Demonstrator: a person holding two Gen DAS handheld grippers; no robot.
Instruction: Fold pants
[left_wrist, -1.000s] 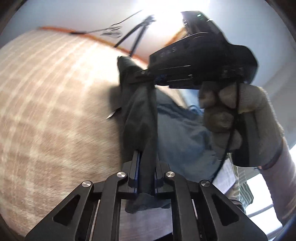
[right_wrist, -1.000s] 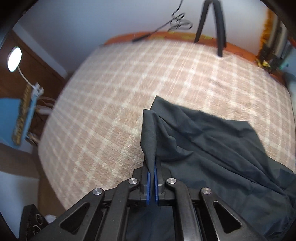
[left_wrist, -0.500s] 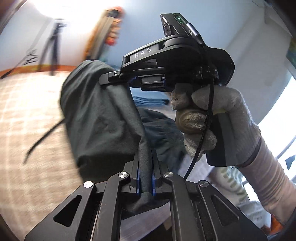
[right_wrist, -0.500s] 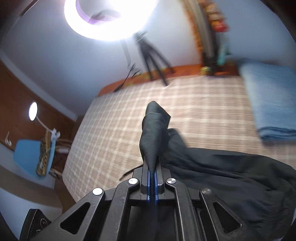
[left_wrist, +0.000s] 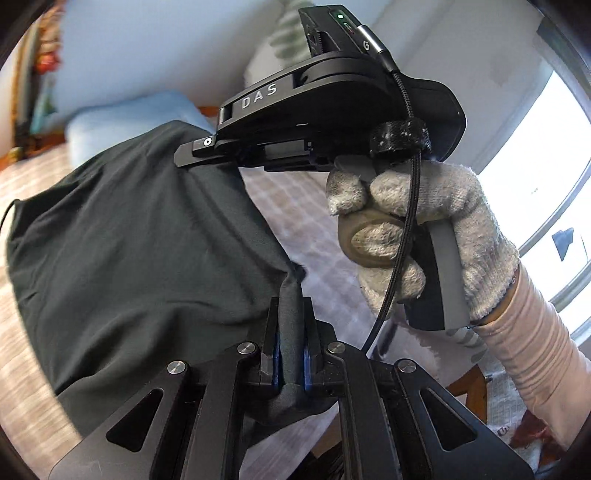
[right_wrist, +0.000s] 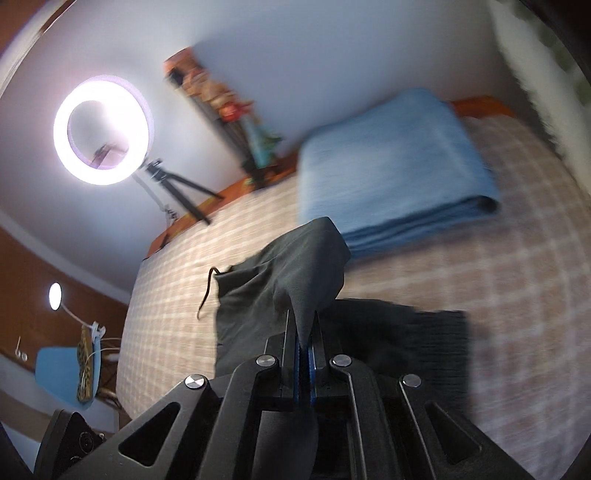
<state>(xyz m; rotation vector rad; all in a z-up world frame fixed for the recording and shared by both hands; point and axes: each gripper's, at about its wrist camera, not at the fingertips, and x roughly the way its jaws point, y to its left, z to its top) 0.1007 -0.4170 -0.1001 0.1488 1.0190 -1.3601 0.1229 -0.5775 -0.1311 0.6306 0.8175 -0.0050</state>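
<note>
The dark pants hang stretched between both grippers above a checked bed cover. My left gripper is shut on a bunched edge of the fabric. My right gripper is shut on another edge of the pants; it also shows in the left wrist view, held by a gloved hand just above and ahead of my left gripper. A thin drawstring dangles from the cloth. The lower part of the pants lies on the bed.
A folded blue blanket lies on the bed beyond the pants. A lit ring light on a tripod stands at the far bed edge. A shelf with items is against the wall. A blue chair stands left of the bed.
Both grippers have lifted and swung with the pants. The cloth now spreads wider between them, and both views have turned toward the blue blanket and the wall.
</note>
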